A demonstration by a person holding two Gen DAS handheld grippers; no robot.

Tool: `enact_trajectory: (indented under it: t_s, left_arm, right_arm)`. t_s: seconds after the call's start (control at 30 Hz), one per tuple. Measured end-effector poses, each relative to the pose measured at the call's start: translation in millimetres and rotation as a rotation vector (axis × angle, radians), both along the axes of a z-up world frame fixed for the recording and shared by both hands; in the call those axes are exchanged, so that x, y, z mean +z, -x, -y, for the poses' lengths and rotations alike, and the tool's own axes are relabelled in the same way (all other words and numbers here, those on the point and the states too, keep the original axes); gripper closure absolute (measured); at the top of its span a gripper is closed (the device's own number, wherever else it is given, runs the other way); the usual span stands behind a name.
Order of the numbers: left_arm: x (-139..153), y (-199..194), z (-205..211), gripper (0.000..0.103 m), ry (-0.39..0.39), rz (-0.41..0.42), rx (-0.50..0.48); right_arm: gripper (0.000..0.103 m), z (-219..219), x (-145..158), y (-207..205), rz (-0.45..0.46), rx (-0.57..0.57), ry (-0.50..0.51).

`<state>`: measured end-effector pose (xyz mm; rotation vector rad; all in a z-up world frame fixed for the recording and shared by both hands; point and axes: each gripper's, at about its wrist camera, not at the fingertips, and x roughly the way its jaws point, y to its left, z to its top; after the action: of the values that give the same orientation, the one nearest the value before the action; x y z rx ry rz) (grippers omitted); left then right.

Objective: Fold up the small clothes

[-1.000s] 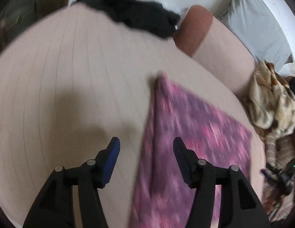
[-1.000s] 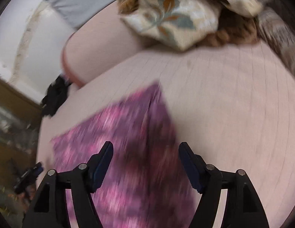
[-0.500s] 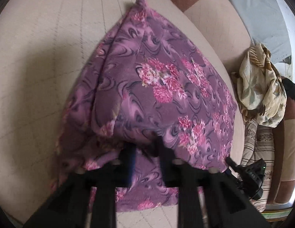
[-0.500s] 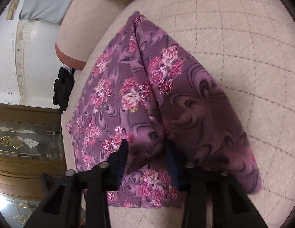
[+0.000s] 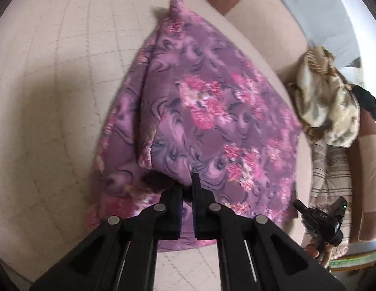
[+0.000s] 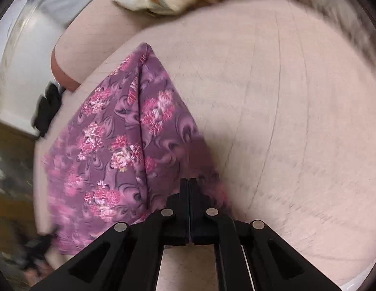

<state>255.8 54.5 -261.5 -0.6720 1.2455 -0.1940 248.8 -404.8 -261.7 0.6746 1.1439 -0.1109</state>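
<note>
Pale pink quilted bed cover (image 5: 54, 92), stitched in a loose grid, filling most of both views. Lying on it, centre frame: purple floral cloth (image 5: 207, 111), partly folded, one corner peaked toward the top. Black garment (image 6: 46, 111) at the left edge of the right wrist view. Cream leaf-print fabric (image 5: 331, 111), bunched at right in the left wrist view, beside a striped cloth (image 5: 333, 179).

Folded purple floral cloth (image 5: 207, 111), edge lifted
</note>
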Motion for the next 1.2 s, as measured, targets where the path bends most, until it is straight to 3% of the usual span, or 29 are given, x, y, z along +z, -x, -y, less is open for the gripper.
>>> enact_trajectory:
  t_s: [0.07, 0.13, 0.2, 0.23, 0.3, 0.4, 0.5, 0.53, 0.57, 0.63, 0.7, 0.77, 0.83, 0.87, 0.93, 1.07, 1.13, 1.2]
  left_arm:
    - [6.9, 2.5, 6.6, 0.097, -0.05, 0.035, -0.03]
    - [6.7, 2.2, 11.4, 0.096, -0.049, 0.022, -0.034]
    - [5.2, -0.3, 16.7, 0.096, -0.046, 0.014, -0.036]
    - [3.9, -1.0, 18.7, 0.096, -0.046, 0.011, -0.039]
    - [1.5, -0.4, 20.5, 0.096, -0.045, -0.001, -0.033]
    - [0.5, 1.8, 19.8, 0.096, -0.043, -0.005, -0.025]
    - [-3.1, -1.7, 23.0, 0.096, -0.046, -0.024, -0.024]
    - [-5.1, -3.9, 24.8, 0.096, -0.047, -0.03, -0.026]
    - [-6.0, -5.5, 26.0, 0.096, -0.051, -0.036, -0.025]
    - [-2.2, -6.1, 27.6, 0.096, -0.059, -0.034, -0.029]
    - [3.6, -3.4, 27.7, 0.096, -0.061, -0.011, -0.035]
    - [1.9, -3.8, 29.3, 0.096, -0.071, -0.017, -0.043]
    - [-2.8, -5.9, 30.4, 0.096, -0.075, -0.027, -0.05]
    - [-4.3, -6.5, 31.0, 0.097, -0.088, -0.028, -0.056]
    - [3.1, -1.9, 30.0, 0.097, -0.102, -0.007, -0.05]
    - [41.5, 16.3, 34.0, 0.098, -0.098, 0.125, -0.089]
    - [38.4, 16.8, 40.1, 0.098, -0.14, 0.105, -0.115]
    - [15.3, 10.7, 44.4, 0.098, -0.147, 0.043, -0.143]
  right_arm:
    - [0.102, -3.0, 2.7, 3.9, 0.058, 0.032, -0.082]
    - [0.097, -14.0, 9.4, 6.5, 0.106, 0.074, -0.125]
    - [0.062, -25.5, 9.6, 1.2, 0.101, 0.095, -0.156]
    - [0.037, -30.9, 7.6, -3.5, 0.101, 0.103, -0.166]
    - [0.037, -40.1, 1.6, -11.5, 0.088, 0.11, -0.189]
    - [0.044, -57.3, -16.2, -20.6, -0.002, 0.122, -0.235]
    - [0.049, -71.1, -31.6, -20.5, -0.069, 0.127, -0.213]
    - [0.055, -73.1, -32.4, -24.9, -0.075, 0.125, -0.2]
    - [0.068, -71.6, -32.7, -31.7, -0.085, 0.122, -0.183]
    - [0.079, -65.4, -32.6, -36.0, -0.142, 0.09, -0.183]
    - [0.079, -58.9, -26.1, -33.1, -0.123, 0.082, -0.219]
    - [0.068, -58.0, -26.4, -30.3, -0.127, 0.074, -0.198]
    - [0.068, -56.7, -35.6, -29.6, -0.13, 0.06, -0.225]
    - [0.074, -52.9, -35.7, -27.6, -0.108, 0.048, -0.23]
    - [0.097, -46.5, -28.8, -24.5, -0.092, 0.019, -0.194]
    - [0.097, -36.7, 20.6, -11.2, 0.041, 0.039, -0.14]
    - [0.098, -35.0, 35.5, -5.8, 0.063, 0.061, -0.079]
    - [0.098, -36.5, 24.7, -10.8, 0.026, 0.074, -0.059]
